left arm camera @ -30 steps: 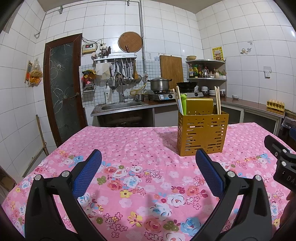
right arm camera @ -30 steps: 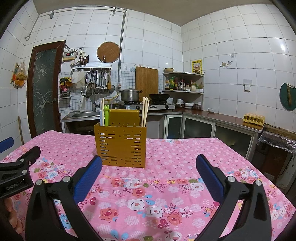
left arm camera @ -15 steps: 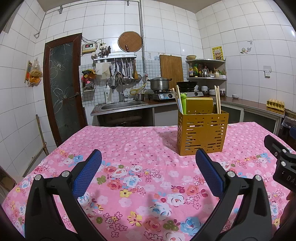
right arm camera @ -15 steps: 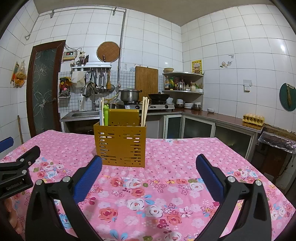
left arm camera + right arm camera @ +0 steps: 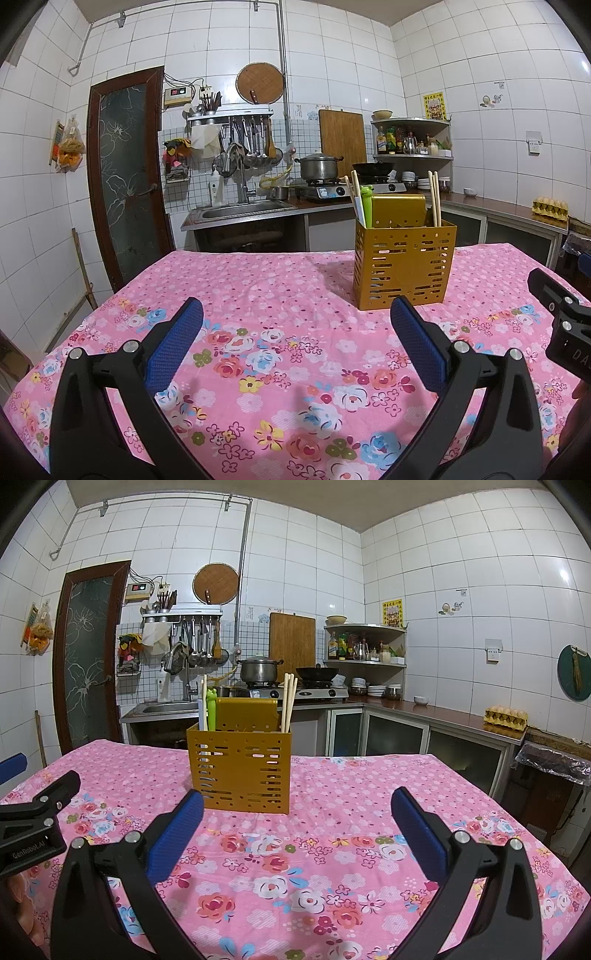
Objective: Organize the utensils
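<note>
A golden slotted utensil holder (image 5: 403,265) stands upright on the pink floral tablecloth (image 5: 280,295), ahead and right of my left gripper (image 5: 295,317). It holds wooden chopsticks (image 5: 434,195) on its right side and a green utensil (image 5: 367,205) with a white one on its left. My left gripper is open and empty above the cloth. In the right wrist view the holder (image 5: 240,770) stands ahead and left of my right gripper (image 5: 297,805), which is open and empty. Chopsticks (image 5: 289,701) and the green utensil (image 5: 211,707) stick up from it.
The right gripper's body (image 5: 561,325) shows at the left view's right edge; the left gripper's body (image 5: 33,819) at the right view's left edge. Behind the table are a sink counter (image 5: 240,214), a stove with a pot (image 5: 319,168) and a door (image 5: 129,177).
</note>
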A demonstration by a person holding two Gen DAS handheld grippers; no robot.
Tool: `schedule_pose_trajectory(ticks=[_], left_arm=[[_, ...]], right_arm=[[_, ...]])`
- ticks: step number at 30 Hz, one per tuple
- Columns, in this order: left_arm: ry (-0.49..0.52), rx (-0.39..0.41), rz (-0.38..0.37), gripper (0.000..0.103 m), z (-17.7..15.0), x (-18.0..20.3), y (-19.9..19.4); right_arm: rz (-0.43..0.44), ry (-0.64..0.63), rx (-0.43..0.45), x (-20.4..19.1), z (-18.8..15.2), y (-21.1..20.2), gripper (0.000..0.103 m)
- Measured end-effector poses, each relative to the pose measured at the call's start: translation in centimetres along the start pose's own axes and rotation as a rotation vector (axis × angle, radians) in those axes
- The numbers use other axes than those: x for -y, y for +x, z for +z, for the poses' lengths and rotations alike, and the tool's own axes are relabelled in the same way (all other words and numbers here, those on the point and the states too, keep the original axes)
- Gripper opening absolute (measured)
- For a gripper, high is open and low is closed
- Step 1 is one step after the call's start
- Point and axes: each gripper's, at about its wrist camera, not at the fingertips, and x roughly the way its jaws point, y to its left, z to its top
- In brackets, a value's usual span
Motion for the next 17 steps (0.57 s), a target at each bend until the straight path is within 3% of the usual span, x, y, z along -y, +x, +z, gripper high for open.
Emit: schedule_pose_trajectory(ticks=[17], left_arm=[[-0.005, -0.012, 0.005, 0.098, -0.22, -0.10, 0.03]], right_arm=[[-0.003, 0.000, -0.001, -0.05, 0.05, -0.06, 0.099]])
